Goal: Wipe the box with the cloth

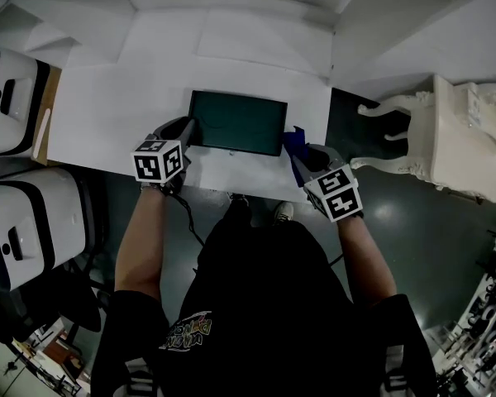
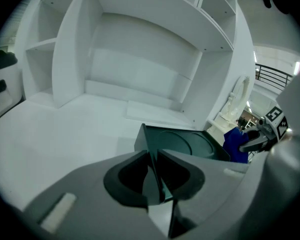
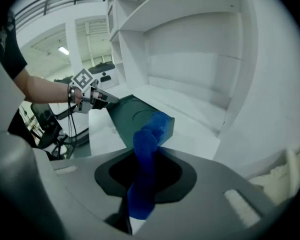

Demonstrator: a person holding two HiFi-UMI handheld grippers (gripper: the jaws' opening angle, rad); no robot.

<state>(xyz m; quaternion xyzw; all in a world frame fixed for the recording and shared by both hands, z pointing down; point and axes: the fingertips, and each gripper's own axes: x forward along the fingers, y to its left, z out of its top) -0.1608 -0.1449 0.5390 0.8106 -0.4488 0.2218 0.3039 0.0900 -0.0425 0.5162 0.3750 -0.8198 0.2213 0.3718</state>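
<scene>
A dark green flat box (image 1: 236, 121) lies on the white table (image 1: 107, 114). My left gripper (image 1: 184, 133) is shut on the box's left edge; in the left gripper view the thin green wall (image 2: 154, 176) stands pinched between the jaws, and the box (image 2: 190, 144) stretches ahead. My right gripper (image 1: 307, 162) is shut on a blue cloth (image 1: 294, 147) at the box's right end. In the right gripper view the cloth (image 3: 146, 156) rises out of the jaws and its top touches the box's near corner (image 3: 135, 116).
White shelving (image 2: 140, 49) rises behind the table. Two white machines (image 1: 12, 98) stand at the left, one (image 1: 29, 222) lower down. A white ornate chair (image 1: 455, 131) stands to the right of the table on the dark floor.
</scene>
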